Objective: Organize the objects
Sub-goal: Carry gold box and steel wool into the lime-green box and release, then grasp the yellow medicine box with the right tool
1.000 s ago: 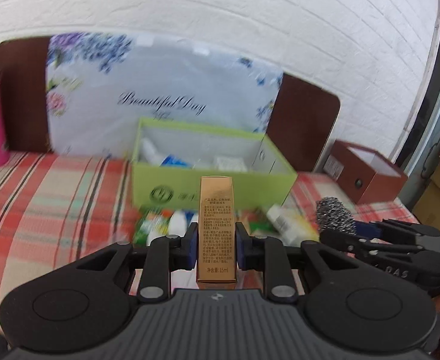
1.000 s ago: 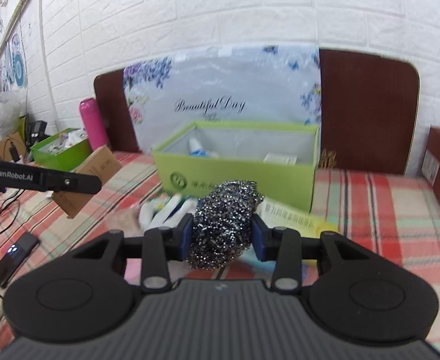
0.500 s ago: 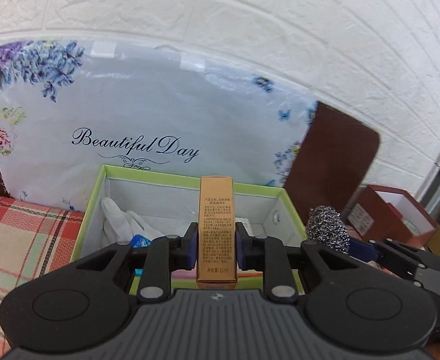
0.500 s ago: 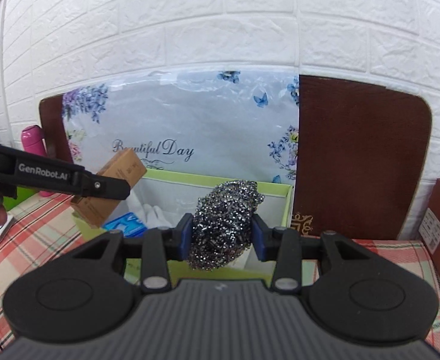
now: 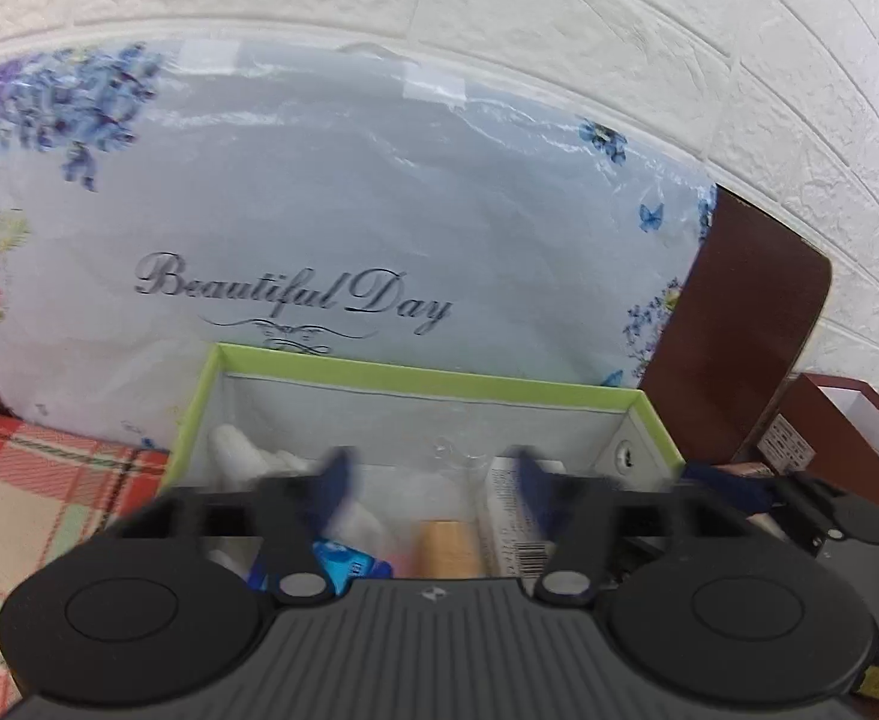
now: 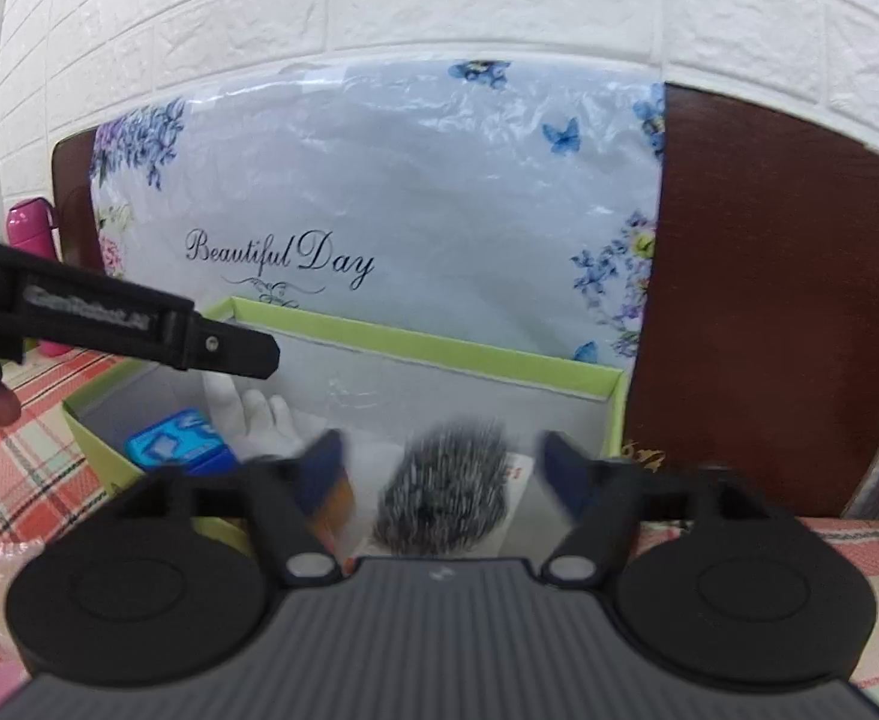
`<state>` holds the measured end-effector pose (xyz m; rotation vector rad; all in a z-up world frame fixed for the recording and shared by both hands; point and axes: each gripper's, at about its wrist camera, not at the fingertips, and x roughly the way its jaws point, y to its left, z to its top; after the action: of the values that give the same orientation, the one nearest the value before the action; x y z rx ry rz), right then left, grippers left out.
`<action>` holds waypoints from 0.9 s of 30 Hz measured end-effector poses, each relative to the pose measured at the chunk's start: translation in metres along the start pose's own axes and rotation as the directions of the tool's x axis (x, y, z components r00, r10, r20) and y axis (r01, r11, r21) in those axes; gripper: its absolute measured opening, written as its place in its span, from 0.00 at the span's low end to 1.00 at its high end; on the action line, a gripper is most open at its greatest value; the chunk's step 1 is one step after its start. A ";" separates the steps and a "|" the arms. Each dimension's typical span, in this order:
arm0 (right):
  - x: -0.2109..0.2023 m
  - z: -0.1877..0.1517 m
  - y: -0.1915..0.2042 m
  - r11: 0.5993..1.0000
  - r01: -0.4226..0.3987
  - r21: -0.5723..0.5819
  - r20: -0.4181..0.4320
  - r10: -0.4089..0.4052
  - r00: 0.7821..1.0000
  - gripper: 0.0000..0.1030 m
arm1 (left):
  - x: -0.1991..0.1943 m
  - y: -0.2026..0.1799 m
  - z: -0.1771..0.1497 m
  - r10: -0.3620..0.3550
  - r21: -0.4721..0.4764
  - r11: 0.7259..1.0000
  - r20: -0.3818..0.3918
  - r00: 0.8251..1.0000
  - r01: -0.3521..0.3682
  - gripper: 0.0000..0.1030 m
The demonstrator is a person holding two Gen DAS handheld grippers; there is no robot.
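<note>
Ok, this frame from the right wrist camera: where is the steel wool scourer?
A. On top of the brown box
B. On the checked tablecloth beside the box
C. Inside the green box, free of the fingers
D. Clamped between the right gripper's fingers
C: the steel wool scourer sits blurred inside the green box, and the right gripper stands open around it, its jaws having just been opening, with neither pad touching it.

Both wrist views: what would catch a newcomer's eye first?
The green box fills the middle of both views. A steel scourer drops between the right gripper's jaws, which have just been opening. A gold carton lies below the left gripper, also just opened.
</note>
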<state>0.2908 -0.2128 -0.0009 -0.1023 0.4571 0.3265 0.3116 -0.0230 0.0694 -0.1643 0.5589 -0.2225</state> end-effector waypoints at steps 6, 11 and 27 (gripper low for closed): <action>-0.044 -0.013 0.002 0.999 0.045 0.006 0.112 -0.045 0.993 1.00 | -0.038 -0.003 -0.009 0.040 0.039 0.998 0.062 0.997 -0.042 0.91; -0.081 -0.028 0.005 0.998 0.038 0.057 0.116 -0.044 0.992 1.00 | -0.060 -0.014 -0.022 0.070 0.042 0.997 0.004 0.998 -0.070 0.91; -0.163 -0.103 0.030 0.985 0.014 0.170 0.022 -0.018 1.000 1.00 | -0.122 -0.029 -0.103 0.045 0.042 0.998 -0.097 0.994 -0.041 0.91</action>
<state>0.1005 -0.2489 -0.0208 0.0638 0.4593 0.2717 0.1501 -0.0299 0.0513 -0.1026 0.6542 -0.2008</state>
